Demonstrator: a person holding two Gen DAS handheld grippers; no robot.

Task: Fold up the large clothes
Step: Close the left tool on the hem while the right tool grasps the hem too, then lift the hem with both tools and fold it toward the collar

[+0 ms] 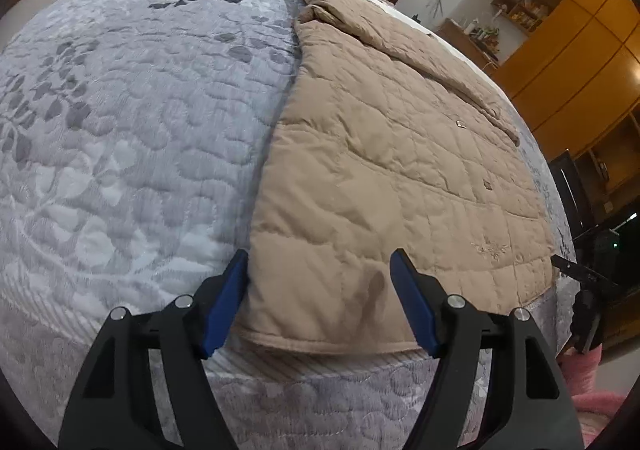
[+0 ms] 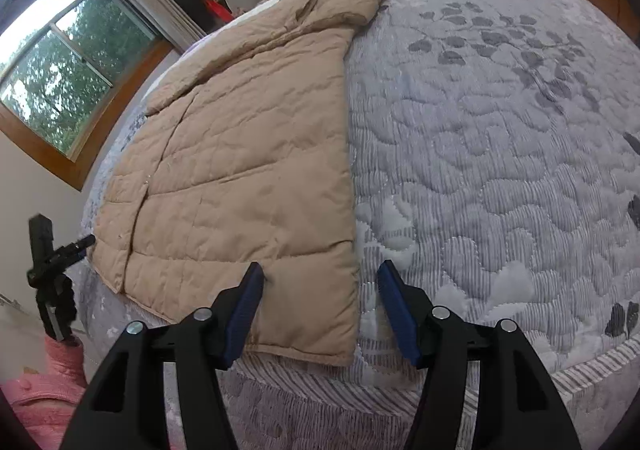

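Note:
A tan quilted coat (image 1: 384, 154) lies flat on the bed, folded lengthwise, hem at the near bed edge and collar far away. My left gripper (image 1: 320, 270) is open, its blue fingers straddling the hem's left corner just above the fabric. In the right wrist view the coat (image 2: 240, 170) lies left of centre. My right gripper (image 2: 320, 282) is open over the hem's right corner, one finger over the coat, the other over the bedspread. Neither holds anything.
The bed is covered by a grey-lilac leaf-patterned quilted bedspread (image 1: 120, 130) (image 2: 500, 170). Each gripper shows in the other's view: the right gripper (image 1: 584, 286) and the left gripper (image 2: 52, 270). A pink garment (image 2: 40, 390) lies below the bed edge. Wooden cabinets (image 1: 568, 34) stand right, a window (image 2: 60, 70) left.

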